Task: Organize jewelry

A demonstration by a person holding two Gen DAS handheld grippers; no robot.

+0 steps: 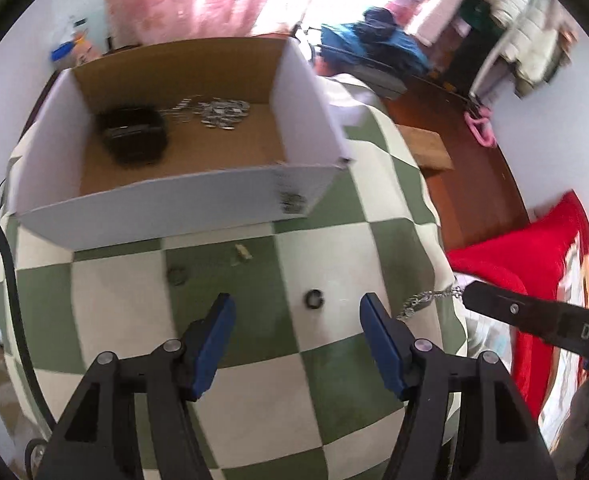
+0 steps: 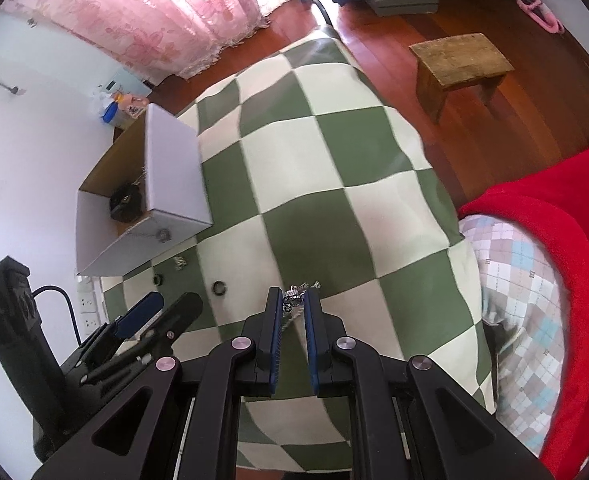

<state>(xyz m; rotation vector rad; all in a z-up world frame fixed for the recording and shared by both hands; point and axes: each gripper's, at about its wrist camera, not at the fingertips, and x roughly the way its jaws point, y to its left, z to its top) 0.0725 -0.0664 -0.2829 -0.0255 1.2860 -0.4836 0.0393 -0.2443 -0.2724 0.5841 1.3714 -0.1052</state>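
The left gripper (image 1: 297, 304) stood wide and empty over the checked bench (image 1: 334, 240), a dark ring (image 1: 313, 299) lying between its fingers. The right gripper (image 2: 293, 300) was clamped narrowly on a silver chain (image 2: 294, 295) near the bench's edge, well apart from the box (image 1: 166, 204).

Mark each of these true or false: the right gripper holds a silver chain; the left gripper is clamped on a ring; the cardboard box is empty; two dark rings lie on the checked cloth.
1. The right gripper holds a silver chain. True.
2. The left gripper is clamped on a ring. False: its jaws stand open with nothing between them.
3. The cardboard box is empty. False: a black case and a heap of silver jewelry lie inside.
4. Two dark rings lie on the checked cloth. True.
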